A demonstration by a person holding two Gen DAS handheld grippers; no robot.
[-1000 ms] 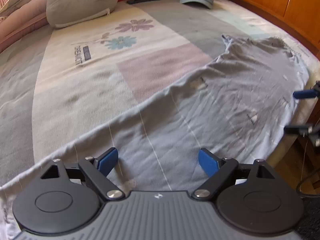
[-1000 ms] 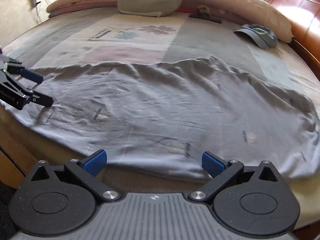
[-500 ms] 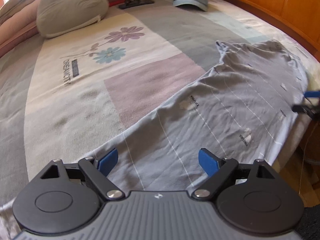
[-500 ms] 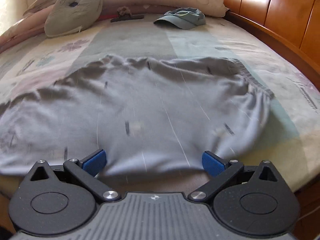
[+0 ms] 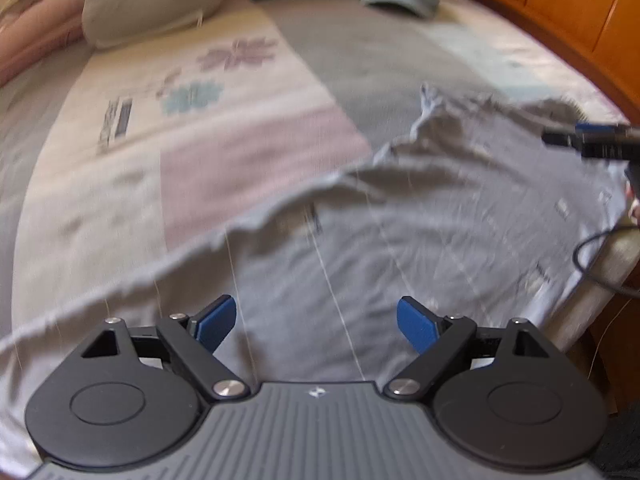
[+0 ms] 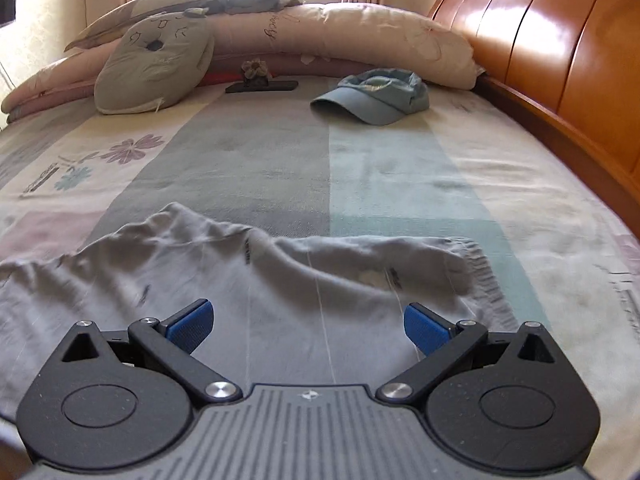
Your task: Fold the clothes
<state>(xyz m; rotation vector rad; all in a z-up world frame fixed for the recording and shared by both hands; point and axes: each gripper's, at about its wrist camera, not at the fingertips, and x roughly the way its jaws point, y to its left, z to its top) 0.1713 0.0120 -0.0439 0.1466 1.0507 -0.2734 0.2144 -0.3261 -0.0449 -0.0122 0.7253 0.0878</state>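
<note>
both hand-held grippers wide open, holding nothing: left hand-held gripper (image 5: pixel 316 322), right hand-held gripper (image 6: pixel 308 326). grey garment (image 6: pixel 280 304) lies rumpled along near edge of bed (image 6: pixel 400 168). looks soft, light, floppy; pinch hem corners. cap (image 6: pixel 374 96), cushion (image 6: pixel 154 66) well apart, nothing blocking.

You see soft, wrinkled grey cloth trousers (image 6: pixel 280 300) on a matt woven bedspread (image 6: pixel 280 160), beside a glossy varnished wooden headboard (image 6: pixel 560 60) and a denim cap (image 6: pixel 376 96)
</note>
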